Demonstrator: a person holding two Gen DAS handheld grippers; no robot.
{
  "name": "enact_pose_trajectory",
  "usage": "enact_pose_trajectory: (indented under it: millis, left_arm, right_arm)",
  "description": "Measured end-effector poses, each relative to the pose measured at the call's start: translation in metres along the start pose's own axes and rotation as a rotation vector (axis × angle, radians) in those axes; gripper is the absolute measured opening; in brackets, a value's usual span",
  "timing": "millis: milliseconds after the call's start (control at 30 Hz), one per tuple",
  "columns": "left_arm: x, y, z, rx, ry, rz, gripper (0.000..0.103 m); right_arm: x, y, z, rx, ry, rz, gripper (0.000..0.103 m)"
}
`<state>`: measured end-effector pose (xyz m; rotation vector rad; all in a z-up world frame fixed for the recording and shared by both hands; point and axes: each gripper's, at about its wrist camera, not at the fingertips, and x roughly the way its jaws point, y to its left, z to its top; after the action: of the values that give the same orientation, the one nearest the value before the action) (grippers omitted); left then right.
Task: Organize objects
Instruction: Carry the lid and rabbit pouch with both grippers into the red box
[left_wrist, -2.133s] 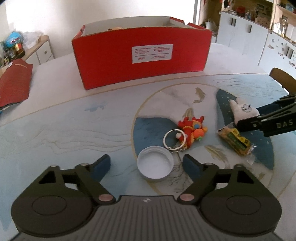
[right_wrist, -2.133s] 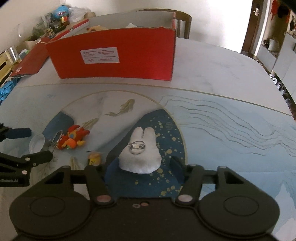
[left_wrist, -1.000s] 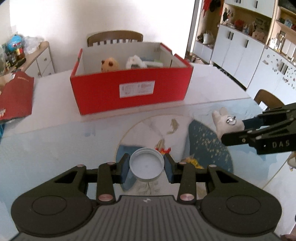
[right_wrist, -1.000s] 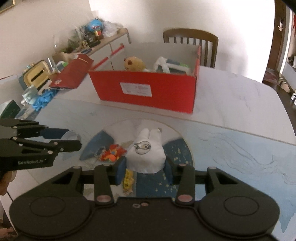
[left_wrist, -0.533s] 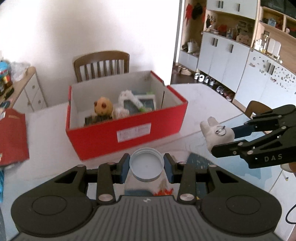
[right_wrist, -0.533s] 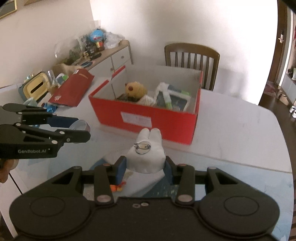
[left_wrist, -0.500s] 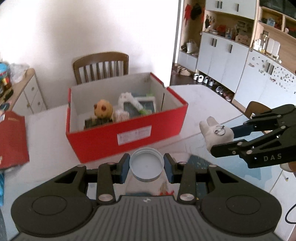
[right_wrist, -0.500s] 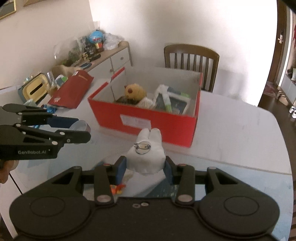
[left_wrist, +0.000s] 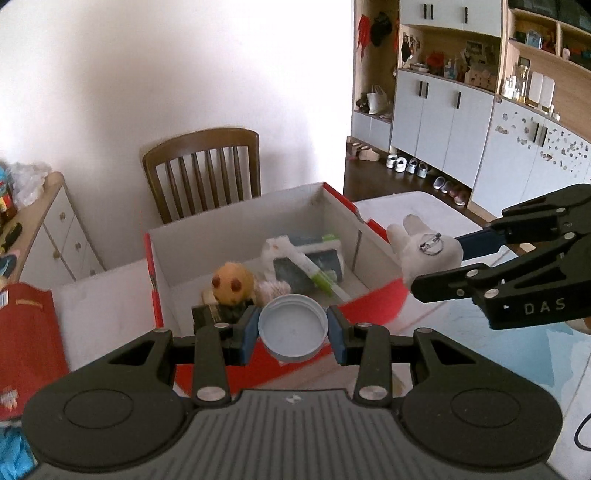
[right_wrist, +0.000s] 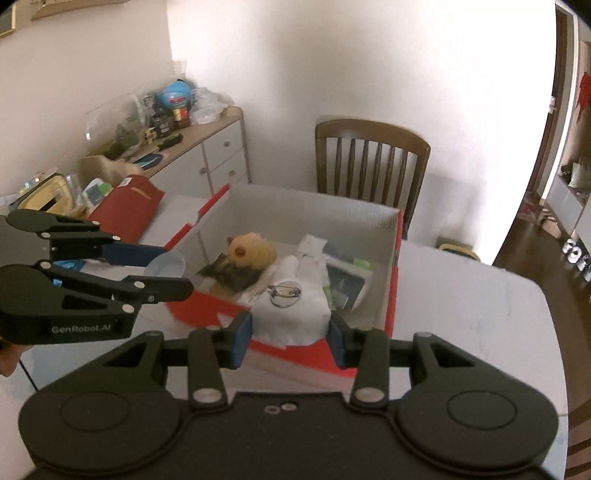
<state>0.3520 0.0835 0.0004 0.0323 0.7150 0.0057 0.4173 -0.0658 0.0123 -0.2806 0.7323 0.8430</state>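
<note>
- Both hand-held grippers have lifted off the desk since the earlier frames and now hang at the near wall of the red box (left_wrist: 369, 308), each with its load; the keyring toy and snack packet left on the desk are out of view.
- Left hand-held gripper (left_wrist: 293, 332) clamped on a white lid (left_wrist: 293, 329), blue pads (left_wrist: 246, 334) pressing its rim on both sides; held flat, hollow side up, probably so it can drop straight in.
- Lid: round, shallow, smooth plastic, thin rim.
- Right hand-held gripper (right_wrist: 291, 334) clamped on a white plush (right_wrist: 293, 314), squeezed at its base, ears pointing ahead of the fingers; it sits over the box's near edge, likely about to be released inside.
- Plush: soft, fuzzy, two stubby ears, with a metal ring pin (right_wrist: 284, 293) on top.
- Box: cardboard, red outside, white inside, open top, just ahead of both grippers.
- Already inside, ahead of the fingers: a round yellow plush (left_wrist: 232, 284), a white-green tube (left_wrist: 314, 271), dark flat packets, white fabric.
- Wooden slat-back chair (left_wrist: 203, 173) beyond the box; red flat bag (left_wrist: 26, 343) left of the left hand-held gripper on the desk (right_wrist: 461, 295).
- Desk surface smooth and pale.
</note>
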Motion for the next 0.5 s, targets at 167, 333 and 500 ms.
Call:
enact_pose_trajectory:
  millis: [167,333,500]
  left_arm:
    - [0.022,0.012,0.020,0.001,-0.005,-0.001,0.038]
    - [0.052,0.019,0.034,0.000,0.012,-0.005,0.038]
    - [0.083,0.022,0.044,-0.004,0.040,-0.006,0.038]
  right_arm:
    - [0.025,-0.004,0.011,0.011,0.012,-0.044,0.042]
    - [0.052,-0.011,0.016,0.026,0.044,-0.078,0.042]
    - [0.073,-0.017,0.019,0.040,0.075,-0.084,0.042]
